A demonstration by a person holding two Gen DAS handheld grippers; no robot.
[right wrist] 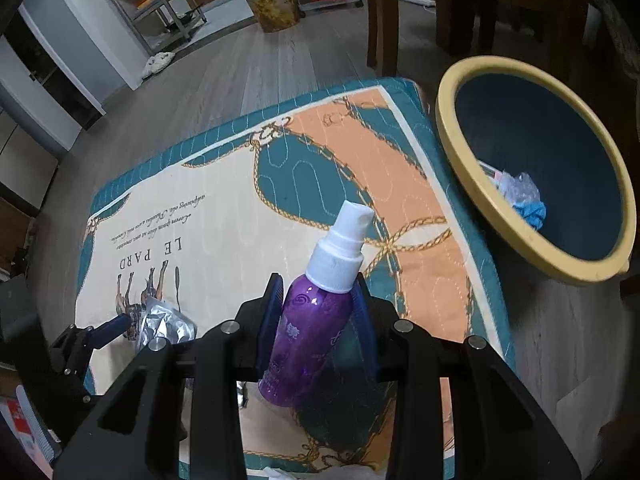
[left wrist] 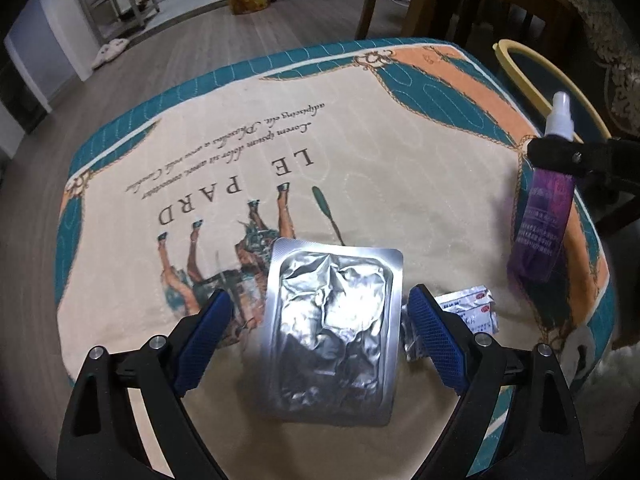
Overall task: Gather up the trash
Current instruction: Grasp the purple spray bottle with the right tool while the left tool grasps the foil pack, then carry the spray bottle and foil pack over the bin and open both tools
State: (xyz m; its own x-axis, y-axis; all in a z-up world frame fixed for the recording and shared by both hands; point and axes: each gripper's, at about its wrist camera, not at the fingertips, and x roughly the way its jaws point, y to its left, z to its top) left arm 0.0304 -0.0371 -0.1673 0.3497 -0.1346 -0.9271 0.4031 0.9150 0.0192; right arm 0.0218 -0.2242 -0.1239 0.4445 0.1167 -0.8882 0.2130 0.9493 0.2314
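Left tongs [left wrist: 320, 320] spread apart around a foil blister pack [left wrist: 330, 332] lying below "LE PARD" on the worktop's cloth [left wrist: 360, 160]. Right tongs [right wrist: 318, 312] clamp a purple spray bottle [right wrist: 308, 328] near the right edge, beside the bin [right wrist: 500, 216].

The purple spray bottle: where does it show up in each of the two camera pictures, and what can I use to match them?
Left wrist view: the purple spray bottle is at the far right edge, clamped by the right hand-held gripper.
Right wrist view: the same bottle is at centre, between that gripper's blue pads.
Shared landmark: the "LE PARD" lettering on the quilted table cover.
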